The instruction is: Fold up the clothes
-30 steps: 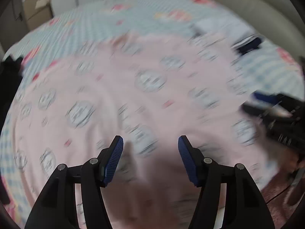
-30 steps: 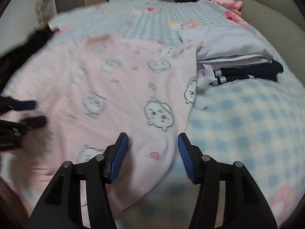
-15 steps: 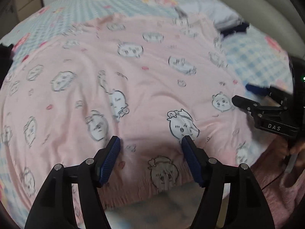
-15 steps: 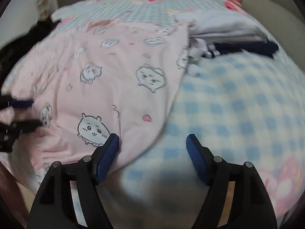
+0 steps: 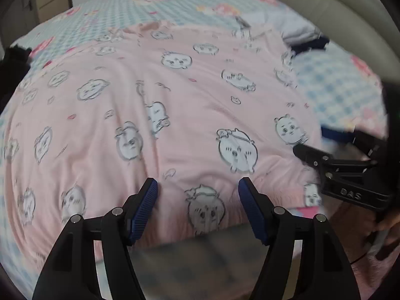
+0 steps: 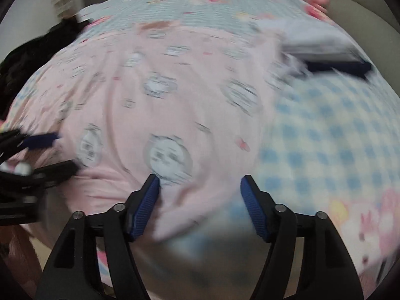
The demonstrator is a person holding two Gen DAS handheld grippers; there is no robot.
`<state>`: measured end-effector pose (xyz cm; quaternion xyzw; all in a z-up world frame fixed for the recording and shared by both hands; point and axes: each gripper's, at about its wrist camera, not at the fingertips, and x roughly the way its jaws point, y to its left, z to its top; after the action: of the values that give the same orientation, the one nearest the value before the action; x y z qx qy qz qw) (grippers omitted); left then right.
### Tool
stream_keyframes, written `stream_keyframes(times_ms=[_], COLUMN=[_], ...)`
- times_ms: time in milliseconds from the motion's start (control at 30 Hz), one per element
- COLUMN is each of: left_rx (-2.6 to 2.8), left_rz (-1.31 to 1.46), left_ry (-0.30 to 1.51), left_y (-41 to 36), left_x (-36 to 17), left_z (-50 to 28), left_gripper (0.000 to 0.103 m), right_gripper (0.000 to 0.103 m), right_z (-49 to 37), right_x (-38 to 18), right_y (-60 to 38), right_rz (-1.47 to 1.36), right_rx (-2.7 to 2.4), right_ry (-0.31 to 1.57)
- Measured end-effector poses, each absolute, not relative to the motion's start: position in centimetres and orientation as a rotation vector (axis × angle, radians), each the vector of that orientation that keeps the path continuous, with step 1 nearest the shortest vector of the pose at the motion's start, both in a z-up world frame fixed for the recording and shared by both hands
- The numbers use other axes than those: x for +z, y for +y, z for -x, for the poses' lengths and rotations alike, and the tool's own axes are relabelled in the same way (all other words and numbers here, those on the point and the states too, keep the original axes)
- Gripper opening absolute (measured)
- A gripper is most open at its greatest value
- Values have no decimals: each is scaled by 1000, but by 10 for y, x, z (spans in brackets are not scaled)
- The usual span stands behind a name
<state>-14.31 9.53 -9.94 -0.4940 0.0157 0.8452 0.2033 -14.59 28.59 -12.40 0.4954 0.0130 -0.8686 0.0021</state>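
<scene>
Across the bed (image 5: pixel 350 85), the pink printed garment (image 5: pixel 175 105) lies spread flat, its near hem at the mattress edge, where my left hand-held gripper (image 5: pixel 197 195) and right hand-held gripper (image 6: pixel 198 192) both hover with jaws parted, grasping nothing. I judge the step in hand to be taking the hem, which calls for both to close on cloth. Only the right view shows clearly the folded stack (image 6: pixel 322 42) beside the garment.
</scene>
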Motion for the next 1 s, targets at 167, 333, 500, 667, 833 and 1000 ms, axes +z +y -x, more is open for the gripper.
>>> stream_keyframes(times_ms=[167,333,500,667,833,1000], left_rx=[2408,2393,2397,2501,2499,2549], left_rz=[1306,1416,1407,1265,1341,1353], left_ry=[-13,52,-11,-120,-128,-106], left_y=[99,112,97,79,77,65], left_x=[-87,-104,-103,-81,-87,-92], left_z=[146,152,141,131,143,137], left_gripper=[69,69,69,69,69,69], right_gripper=[69,68,69,69,68,68], right_z=[129,117,109,90,89,84], right_x=[-101,-113,-117,-97,-108,-110], right_y=[286,278,297,287,249,270], right_rz=[-1369,-1487,-1561,-1387,-1426,-1524], right_rx=[-2806,-2742,-2777,-2857,-2799,-2814], right_ry=[-108,9,-68,-55,161,54])
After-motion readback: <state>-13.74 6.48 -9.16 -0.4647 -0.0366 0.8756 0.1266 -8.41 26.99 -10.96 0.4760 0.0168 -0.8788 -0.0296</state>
